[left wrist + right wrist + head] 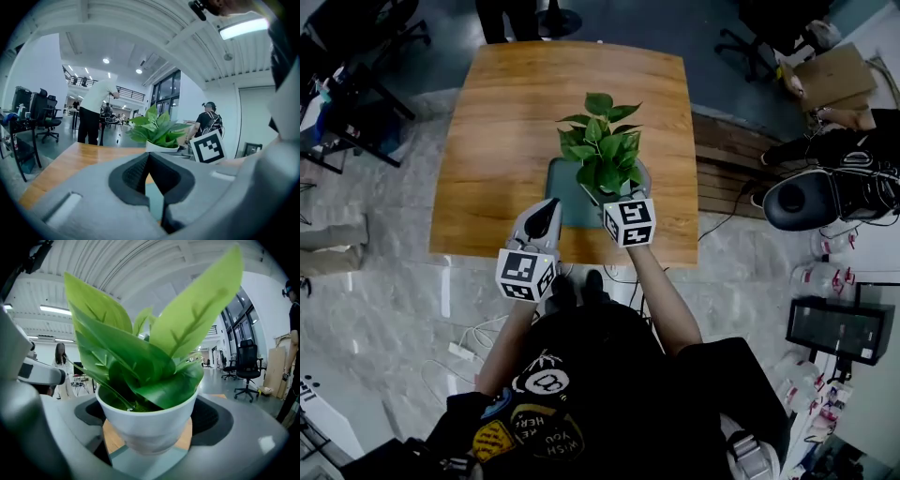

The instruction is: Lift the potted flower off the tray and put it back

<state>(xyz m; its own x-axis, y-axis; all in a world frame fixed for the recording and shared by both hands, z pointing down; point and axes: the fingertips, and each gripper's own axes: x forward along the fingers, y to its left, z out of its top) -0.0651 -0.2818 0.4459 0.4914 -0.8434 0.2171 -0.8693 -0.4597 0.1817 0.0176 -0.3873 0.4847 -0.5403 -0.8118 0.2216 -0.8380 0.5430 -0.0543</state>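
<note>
Here right gripper (620, 189) clamps potted flower (602, 141) (left gripper (547, 207) closed alongside).

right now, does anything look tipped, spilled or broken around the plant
Nothing stands out. The potted flower stands upright between the jaws of the right gripper, over the tray. Its leaves are whole, and no soil shows on the tray or the table. The left gripper is shut and empty.

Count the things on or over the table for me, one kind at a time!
Plant: 1
Tray: 1
Grippers: 2 (left gripper, right gripper)
Total: 4
</note>
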